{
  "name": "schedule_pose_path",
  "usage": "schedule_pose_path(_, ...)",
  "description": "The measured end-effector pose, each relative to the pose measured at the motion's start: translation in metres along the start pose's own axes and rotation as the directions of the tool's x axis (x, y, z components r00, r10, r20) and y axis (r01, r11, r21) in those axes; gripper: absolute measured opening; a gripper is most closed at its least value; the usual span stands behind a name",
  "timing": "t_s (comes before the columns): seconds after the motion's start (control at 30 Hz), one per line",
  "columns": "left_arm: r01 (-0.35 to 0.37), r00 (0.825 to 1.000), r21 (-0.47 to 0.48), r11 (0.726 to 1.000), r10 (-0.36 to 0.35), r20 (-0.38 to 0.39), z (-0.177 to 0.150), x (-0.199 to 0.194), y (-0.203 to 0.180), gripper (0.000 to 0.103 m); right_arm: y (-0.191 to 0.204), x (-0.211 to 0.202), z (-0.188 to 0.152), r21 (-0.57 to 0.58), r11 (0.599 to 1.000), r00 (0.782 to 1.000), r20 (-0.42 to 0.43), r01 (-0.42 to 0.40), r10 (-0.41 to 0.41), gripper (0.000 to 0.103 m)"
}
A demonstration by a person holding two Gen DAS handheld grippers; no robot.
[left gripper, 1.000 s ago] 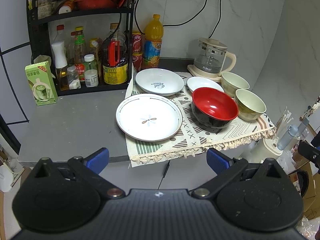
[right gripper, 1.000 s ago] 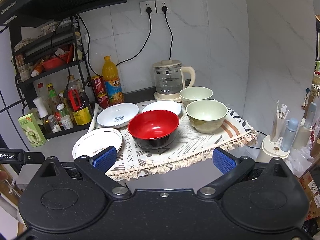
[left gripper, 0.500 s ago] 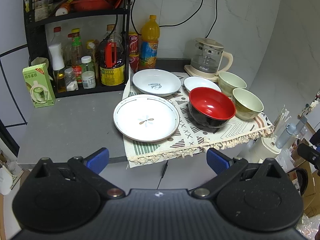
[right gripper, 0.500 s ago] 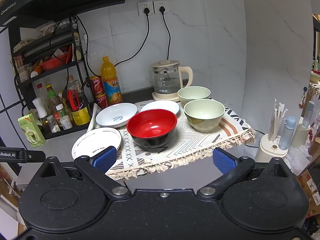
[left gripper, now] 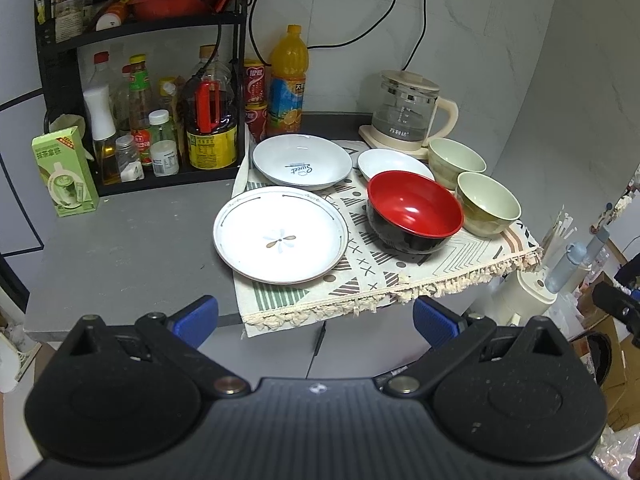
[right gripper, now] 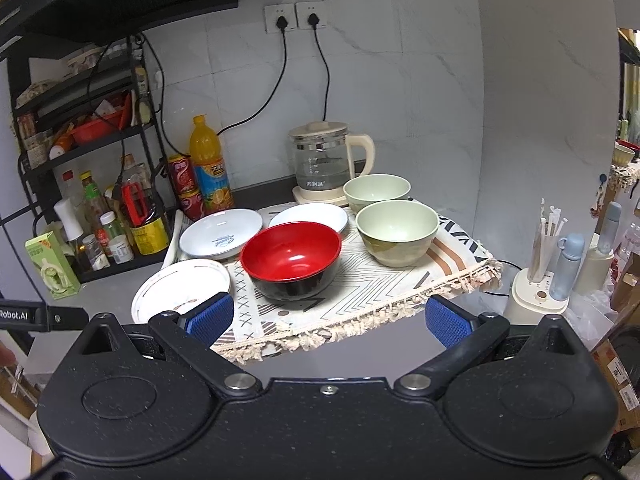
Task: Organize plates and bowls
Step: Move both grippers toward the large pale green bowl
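A patterned cloth [left gripper: 372,276] covers the counter's right part. On it lie a white flower plate [left gripper: 280,234], a white printed deep plate [left gripper: 302,162], a small white dish [left gripper: 390,162], a red-and-black bowl [left gripper: 414,210] and two pale green bowls, one nearer [left gripper: 488,204] and one farther [left gripper: 456,156]. My left gripper [left gripper: 316,318] is open and empty, in front of the counter edge. My right gripper [right gripper: 328,316] is open and empty, short of the red bowl [right gripper: 292,258]. In the right wrist view the flower plate [right gripper: 180,290] lies left and the near green bowl [right gripper: 396,232] right.
A black rack [left gripper: 140,92] with bottles and jars stands at the back left. A green carton [left gripper: 64,172], an orange juice bottle [left gripper: 288,80] and a glass kettle [left gripper: 408,112] stand by the wall. A white appliance with bottles [right gripper: 552,276] stands off the counter's right end.
Both grippers have drifted slightly, the views shifting a little. The dishes have not moved. Both grippers stay open.
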State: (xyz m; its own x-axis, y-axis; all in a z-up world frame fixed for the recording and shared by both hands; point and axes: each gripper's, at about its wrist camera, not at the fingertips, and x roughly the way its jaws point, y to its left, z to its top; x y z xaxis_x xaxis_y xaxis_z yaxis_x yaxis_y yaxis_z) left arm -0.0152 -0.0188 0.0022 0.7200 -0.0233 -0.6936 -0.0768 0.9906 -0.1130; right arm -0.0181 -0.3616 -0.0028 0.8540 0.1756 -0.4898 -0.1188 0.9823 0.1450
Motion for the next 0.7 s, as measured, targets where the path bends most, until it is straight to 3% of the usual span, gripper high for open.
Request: schedule_pose_path(0.7, 0.018, 0.999, -0.007, 1.000, -0.018, -0.049, 0.021, 0.043, -0.009, 0.102, -0.011, 0.039, 0.005, -0.005, 1.000, 0.997, -0.076, 0.010, -0.010, 0.103)
